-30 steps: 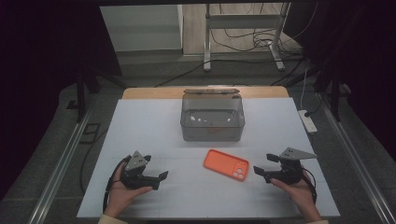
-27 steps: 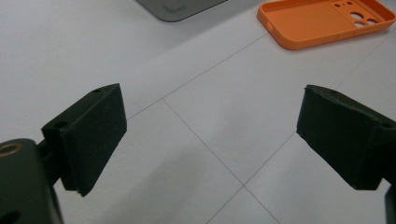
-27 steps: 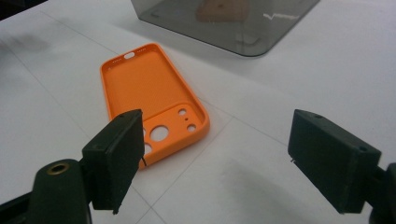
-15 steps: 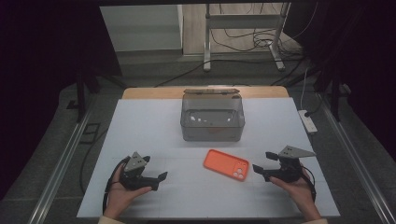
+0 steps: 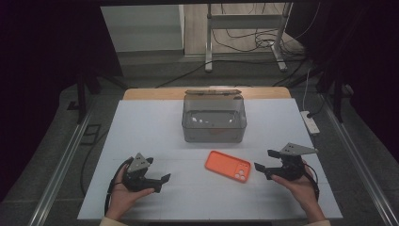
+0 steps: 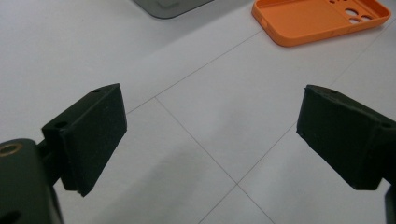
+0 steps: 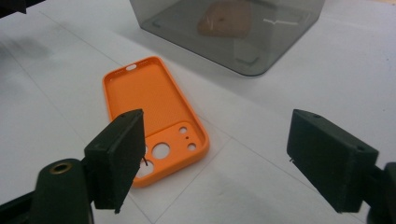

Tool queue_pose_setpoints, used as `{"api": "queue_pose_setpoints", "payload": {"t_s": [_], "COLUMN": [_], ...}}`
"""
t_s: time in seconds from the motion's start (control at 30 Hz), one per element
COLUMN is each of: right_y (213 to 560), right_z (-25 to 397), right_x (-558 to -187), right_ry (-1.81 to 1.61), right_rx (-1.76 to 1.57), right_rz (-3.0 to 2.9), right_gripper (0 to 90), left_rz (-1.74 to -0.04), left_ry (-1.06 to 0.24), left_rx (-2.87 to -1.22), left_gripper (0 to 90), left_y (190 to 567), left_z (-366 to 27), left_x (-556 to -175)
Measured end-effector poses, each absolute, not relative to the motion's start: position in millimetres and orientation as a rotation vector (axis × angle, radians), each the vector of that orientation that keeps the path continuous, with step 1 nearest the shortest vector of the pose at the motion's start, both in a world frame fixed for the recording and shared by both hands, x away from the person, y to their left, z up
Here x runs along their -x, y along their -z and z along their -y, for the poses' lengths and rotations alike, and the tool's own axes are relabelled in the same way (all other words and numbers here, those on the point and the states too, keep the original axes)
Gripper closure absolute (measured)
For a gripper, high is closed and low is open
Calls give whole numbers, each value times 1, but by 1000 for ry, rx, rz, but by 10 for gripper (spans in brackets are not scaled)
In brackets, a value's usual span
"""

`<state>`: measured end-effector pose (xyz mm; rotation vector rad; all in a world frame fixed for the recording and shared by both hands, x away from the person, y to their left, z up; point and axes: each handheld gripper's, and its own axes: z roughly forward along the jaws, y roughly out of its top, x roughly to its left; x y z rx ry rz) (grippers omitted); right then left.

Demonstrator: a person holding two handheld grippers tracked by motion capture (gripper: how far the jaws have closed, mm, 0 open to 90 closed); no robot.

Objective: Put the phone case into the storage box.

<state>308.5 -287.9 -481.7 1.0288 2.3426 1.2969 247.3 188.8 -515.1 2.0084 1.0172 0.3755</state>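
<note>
An orange phone case (image 5: 228, 166) lies inside-up on the white table (image 5: 141, 127), its camera cut-outs toward the near right. My right gripper (image 5: 265, 161) hovers just right of it, open and empty. From the right gripper view, the case (image 7: 149, 107) sits ahead of the left jaw, and the gripper (image 7: 233, 149) stands open. My left gripper (image 5: 160, 181) is at the near left, open, holding nothing, well apart from the case. In its own view the left gripper (image 6: 210, 135) faces bare table, with the case (image 6: 322, 16) at the top right.
A grey see-through box (image 5: 214, 120) with its lid up stands at the table's middle back; a tan flat object (image 7: 229, 18) lies in it. A white power strip (image 5: 310, 121) lies off the right edge. A wooden strip (image 5: 150, 93) runs along the far edge.
</note>
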Motion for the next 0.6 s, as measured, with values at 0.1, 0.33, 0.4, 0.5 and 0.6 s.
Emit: {"api": "queue_pose_setpoints", "payload": {"t_s": [0.1, 0.33, 0.4, 0.5, 0.6], "right_y": [478, 468, 465, 460, 457], "right_z": [286, 280, 279, 277, 275], "right_x": [-309, -311, -310, -309, -311], "right_ry": [-1289, -1286, -1290, -1286, -1270], "right_rx": [-1038, -1017, -1010, -997, -1008], "right_rz": [-2348, -2353, -2353, -2364, -2397], "right_gripper": [201, 202, 201, 197, 195], "left_rz": [-1015, -1003, -1003, -1004, -1004], "left_ry": [-376, -370, -372, -373, -372], "left_rx": [-2008, -2015, -2016, -2015, -2015], "left_gripper": [85, 85, 85, 85, 85], "left_y": [515, 514, 514, 513, 513], "left_z": [-188, -184, -184, -185, -185], "left_x": [-247, -248, -248, -248, -248]}}
